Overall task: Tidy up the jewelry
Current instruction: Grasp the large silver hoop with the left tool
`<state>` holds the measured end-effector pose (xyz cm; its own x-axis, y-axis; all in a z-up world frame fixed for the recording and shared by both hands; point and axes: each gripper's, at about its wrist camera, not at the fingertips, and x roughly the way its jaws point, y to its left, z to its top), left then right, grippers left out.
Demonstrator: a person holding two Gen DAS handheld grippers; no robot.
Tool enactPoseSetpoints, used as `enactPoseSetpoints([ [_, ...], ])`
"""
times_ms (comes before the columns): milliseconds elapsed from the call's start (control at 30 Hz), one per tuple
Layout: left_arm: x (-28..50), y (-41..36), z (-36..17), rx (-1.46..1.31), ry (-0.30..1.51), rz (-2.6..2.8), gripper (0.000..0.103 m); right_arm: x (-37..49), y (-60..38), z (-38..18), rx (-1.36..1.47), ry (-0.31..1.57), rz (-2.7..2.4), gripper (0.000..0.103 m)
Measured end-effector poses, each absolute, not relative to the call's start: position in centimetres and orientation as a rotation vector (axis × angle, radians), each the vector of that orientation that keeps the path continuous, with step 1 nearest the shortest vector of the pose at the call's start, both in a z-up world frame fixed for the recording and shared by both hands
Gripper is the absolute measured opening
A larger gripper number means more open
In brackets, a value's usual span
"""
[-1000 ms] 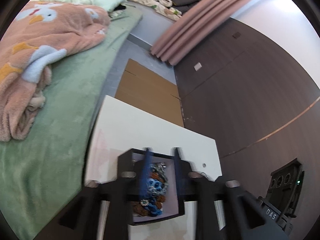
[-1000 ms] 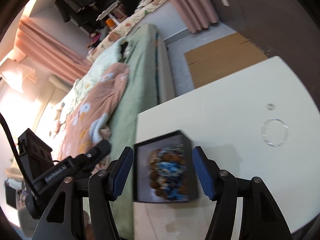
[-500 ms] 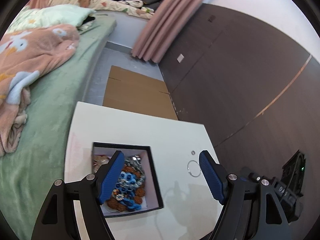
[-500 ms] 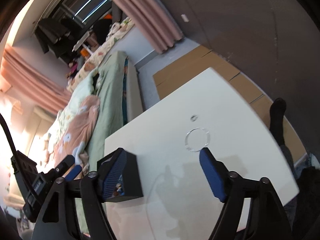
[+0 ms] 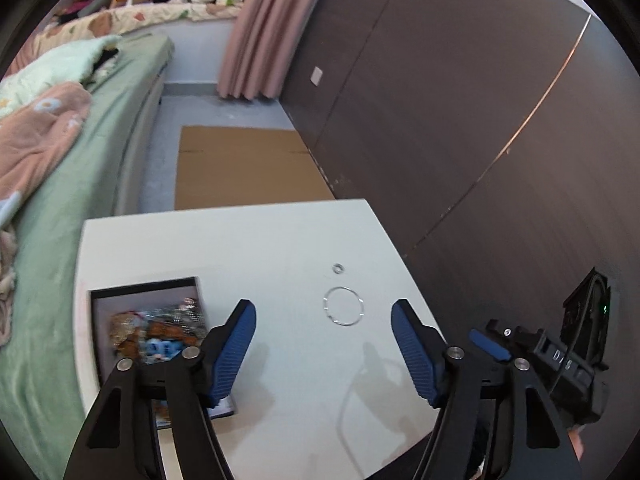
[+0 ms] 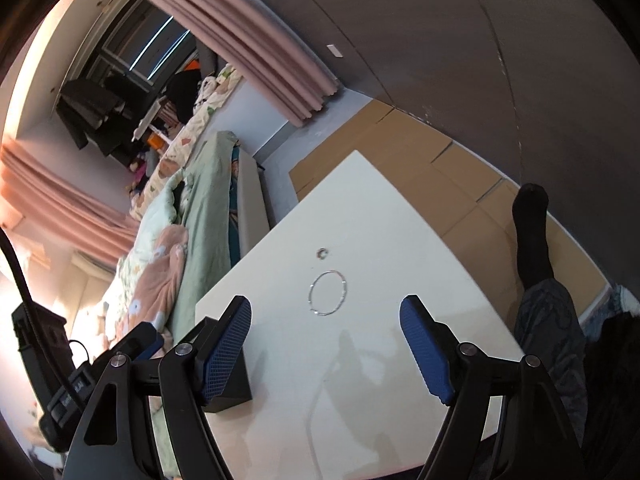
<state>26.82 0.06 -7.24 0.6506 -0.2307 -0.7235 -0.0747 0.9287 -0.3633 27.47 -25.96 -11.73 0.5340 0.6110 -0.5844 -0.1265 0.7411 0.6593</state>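
Observation:
A thin silver bangle (image 5: 344, 306) lies on the white table (image 5: 280, 248), with a small silver ring (image 5: 339, 268) just beyond it. A black open box (image 5: 120, 292) full of brown and blue jewelry (image 5: 160, 332) sits at the table's left. My left gripper (image 5: 324, 346) is open and empty, hovering above the table near the bangle. In the right wrist view the bangle (image 6: 328, 292) and ring (image 6: 322, 253) lie ahead of my open, empty right gripper (image 6: 326, 350); the box (image 6: 228, 388) shows only its dark side by the left finger.
A bed with green sheet (image 5: 80, 152) and pink blanket runs along the table's left edge. Flat cardboard (image 5: 244, 168) lies on the floor beyond the table. A dark wall (image 5: 460, 100) is to the right. A person's leg in a black sock (image 6: 532, 232) is right of the table.
Both grippers have pulled back from the box and swung right toward the bangle and ring. The left gripper has opened and let go of the box.

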Motion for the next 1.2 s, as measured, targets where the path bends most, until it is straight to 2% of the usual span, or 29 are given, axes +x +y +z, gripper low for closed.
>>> enactPoseSetpoints([
  [133,28.6,-1.4,-8.8,-0.381,0.930,-0.075,0.054,27.9,-26.7,-13.1,0.641,0.904,0.480,0.077],
  [200,29.2,-2.0,-9.5,-0.385,0.962,-0.070,0.043,28.4,-26.8,-13.6,0.647,0.902,0.485,0.077],
  [267,29.9,-2.7,-10.6,-0.392,0.998,-0.063,0.038,29.0,-26.8,-13.8,0.639,0.899,0.490,0.077],
  [467,32.0,-4.6,-13.0,-0.400,1.060,-0.011,0.035,30.8,-27.9,-12.9,0.621,0.832,0.514,0.077],
  [600,33.2,-6.0,-14.4,-0.353,1.099,0.024,0.028,30.4,-28.9,-13.7,0.610,0.797,0.523,0.077],
  [867,34.8,-8.1,-16.6,-0.255,1.149,0.113,0.027,30.9,-31.2,-17.2,0.677,0.824,0.518,0.077],
  [1067,35.1,-9.3,-17.4,-0.170,1.149,0.175,0.026,30.8,-32.6,-17.8,0.718,0.812,0.503,0.077],
  [1200,35.0,-9.7,-18.1,-0.147,1.163,0.203,0.018,30.6,-33.1,-18.1,0.729,0.814,0.501,0.077],
])
